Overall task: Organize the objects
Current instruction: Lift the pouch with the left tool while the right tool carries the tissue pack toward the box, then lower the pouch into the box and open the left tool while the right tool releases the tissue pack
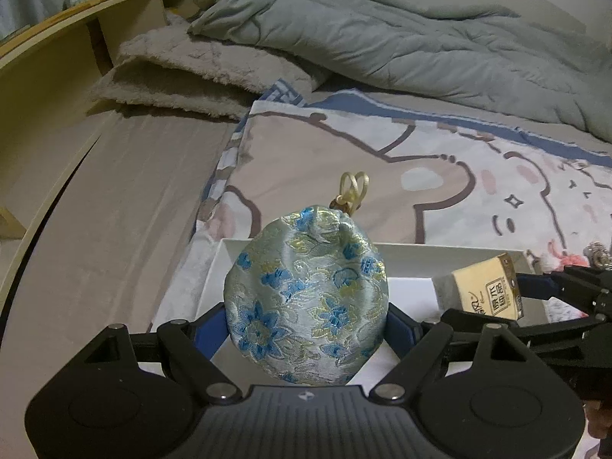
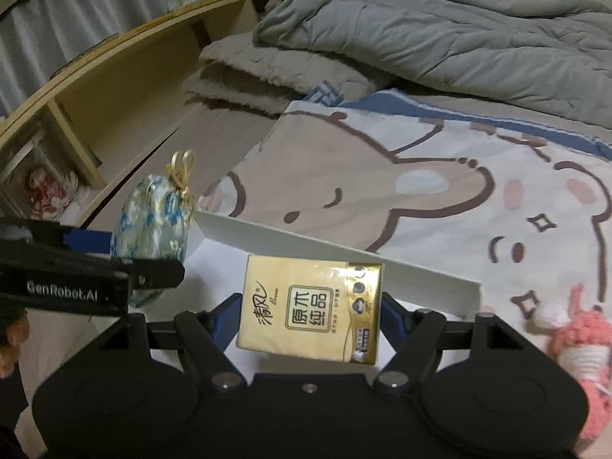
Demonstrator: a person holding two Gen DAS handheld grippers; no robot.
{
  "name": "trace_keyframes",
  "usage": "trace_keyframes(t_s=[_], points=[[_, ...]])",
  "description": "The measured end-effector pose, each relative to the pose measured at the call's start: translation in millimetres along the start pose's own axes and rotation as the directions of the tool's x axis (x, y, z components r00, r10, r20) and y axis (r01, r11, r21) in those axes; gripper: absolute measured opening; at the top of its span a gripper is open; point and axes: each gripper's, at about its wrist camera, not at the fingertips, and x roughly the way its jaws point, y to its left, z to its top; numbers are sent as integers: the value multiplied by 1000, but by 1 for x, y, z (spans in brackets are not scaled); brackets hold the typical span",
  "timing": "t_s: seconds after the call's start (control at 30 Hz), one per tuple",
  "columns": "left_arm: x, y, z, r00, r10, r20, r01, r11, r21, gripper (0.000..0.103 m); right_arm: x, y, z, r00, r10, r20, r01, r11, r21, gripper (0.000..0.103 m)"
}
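Observation:
My left gripper (image 1: 306, 325) is shut on a round brocade pouch (image 1: 306, 294), pale blue with blue flowers and a gold cord loop on top. It hangs over the left end of a white open box (image 1: 413, 254) on the bed. My right gripper (image 2: 310, 313) is shut on a yellow tissue pack (image 2: 311, 306) with dark print, held above the same white box (image 2: 344, 256). In the left wrist view the tissue pack (image 1: 485, 290) shows at the right; in the right wrist view the pouch (image 2: 153, 222) and the left gripper's fingers (image 2: 95, 239) show at the left.
The box rests on a cartoon bear blanket (image 1: 420, 176) spread over the bed. A grey duvet (image 1: 382, 38) and folded fuzzy blankets (image 1: 183, 72) lie behind. A wooden headboard shelf (image 1: 57, 61) runs along the left. A pink crocheted toy (image 2: 581, 348) lies right of the box.

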Motion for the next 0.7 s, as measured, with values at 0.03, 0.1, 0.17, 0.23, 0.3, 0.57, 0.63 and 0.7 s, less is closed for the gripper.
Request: trace_keyframes(t_s=[0.03,0.1,0.17,0.23,0.3,0.57,0.63,0.7], points=[[3,1,0,1000,5,-7,-5,1000,0,84,3,0,-1,1000,12,3,-12,1000,-4,75],[7,3,-1,1000,8,-18,-8,1000,-9,84,8,2,-2,999,33,13,-32,999,-20,75],[10,5,-3,1000,16,-27,-16,1000,-17,84,12,5,-3,999,41,22,-40,998,-40,75],[13,8,-4,999,33,-32,-34,999,-16,84,16,6,-4,998,54,19,-53,997,-47,75],[17,10,-5,998,43,-39,-44,999,-17,85,20,8,-4,998,68,18,-67,996,-54,75],[25,14,-9,996,58,-71,-60,998,-34,86,28,0,-8,998,64,17,-64,998,-10,89],[23,12,-9,996,55,-69,-57,998,-26,86,26,-3,-7,998,61,14,-61,998,6,89],[22,10,-10,996,49,-70,-51,998,-24,86,24,-5,-7,998,57,17,-57,998,12,89]])
